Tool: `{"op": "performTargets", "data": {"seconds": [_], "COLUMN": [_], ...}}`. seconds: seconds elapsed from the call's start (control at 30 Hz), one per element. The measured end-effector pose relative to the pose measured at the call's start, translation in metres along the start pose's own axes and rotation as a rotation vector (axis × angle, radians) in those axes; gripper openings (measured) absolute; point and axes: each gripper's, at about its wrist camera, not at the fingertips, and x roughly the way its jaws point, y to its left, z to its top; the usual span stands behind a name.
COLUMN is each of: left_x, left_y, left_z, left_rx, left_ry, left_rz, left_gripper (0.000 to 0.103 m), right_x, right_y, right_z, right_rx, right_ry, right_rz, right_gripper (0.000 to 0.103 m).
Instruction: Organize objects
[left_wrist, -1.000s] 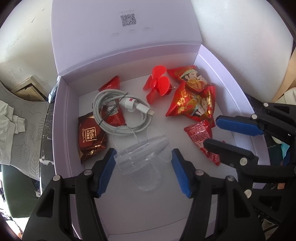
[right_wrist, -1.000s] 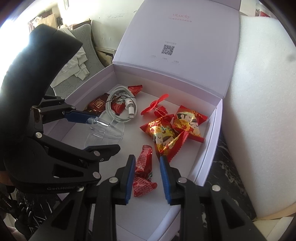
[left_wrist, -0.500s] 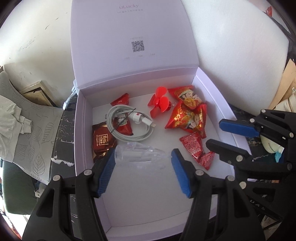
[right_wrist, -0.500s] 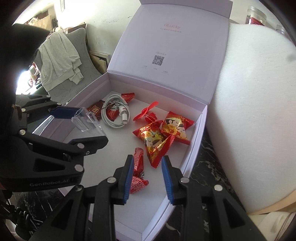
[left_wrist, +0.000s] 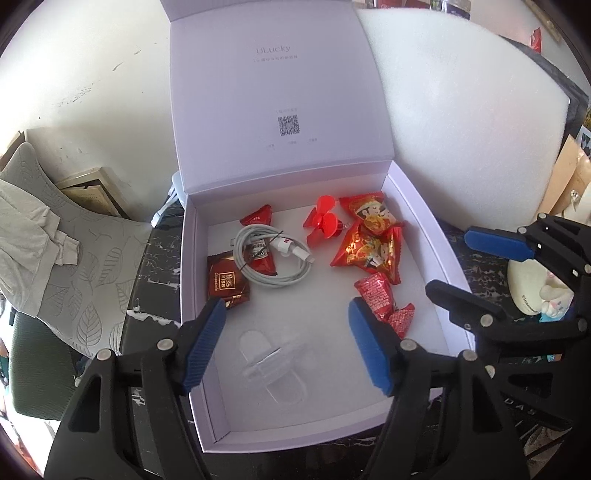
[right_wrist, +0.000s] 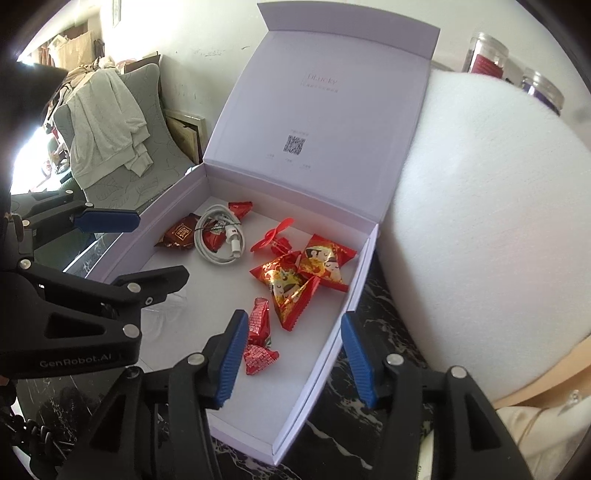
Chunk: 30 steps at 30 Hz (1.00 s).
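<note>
Grippers both gaping, gripping nothing: left gripper (left_wrist: 286, 345) hanging over clear plastic piece (left_wrist: 273, 363) lying near box (left_wrist: 295, 430) front edge; right gripper (right_wrist: 291, 358) straddling right wall.

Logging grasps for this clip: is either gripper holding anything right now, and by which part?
Nothing is held. The left gripper and right gripper both have open jaws; the clear plastic piece lies loose on the box floor.

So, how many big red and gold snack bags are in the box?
2: one bag near the back right corner, another bag overlapping it in front. None seems hidden.
</note>
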Motion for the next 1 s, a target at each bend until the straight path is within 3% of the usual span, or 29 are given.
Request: {"op": "performTargets", "data": {"seconds": [0.3,0.4,0.57,0.83,1.0], "left_x": [-0.035,-0.053,-0.086,-0.128,-0.152], "left_y": [0.005,0.008,0.016,0.023,0.025], "left_z": [-0.004,-0.005,-0.01,-0.028,-0.043], "left_rx": [-0.042,-0.057,-0.085,-0.125,-0.141], "left_ry": [-0.046,-0.075,-0.133,-0.185,-0.215], "left_rz": [0.016,0.037,0.074,0.154,0.162], "left_gripper": [0.069,0.074,0.082,0.089,0.09], "right_x": [-0.041,-0.058,-0.089,-0.131,-0.154], "right_y": [0.005,0.007,0.011,0.026,0.032], "right_z": [0.0,0.001,0.002,-0.002,-0.01], "right_rx": [0.006,0.005,0.011,0.023,0.035], "right_ry": [-0.05,-0.076,-0.13,-0.184,-0.203], "right_rz": [-0.039,-0.052,-0.054,-0.08,-0.108], "right_gripper": [0.052,0.053,0.06,0.066,0.069]}}
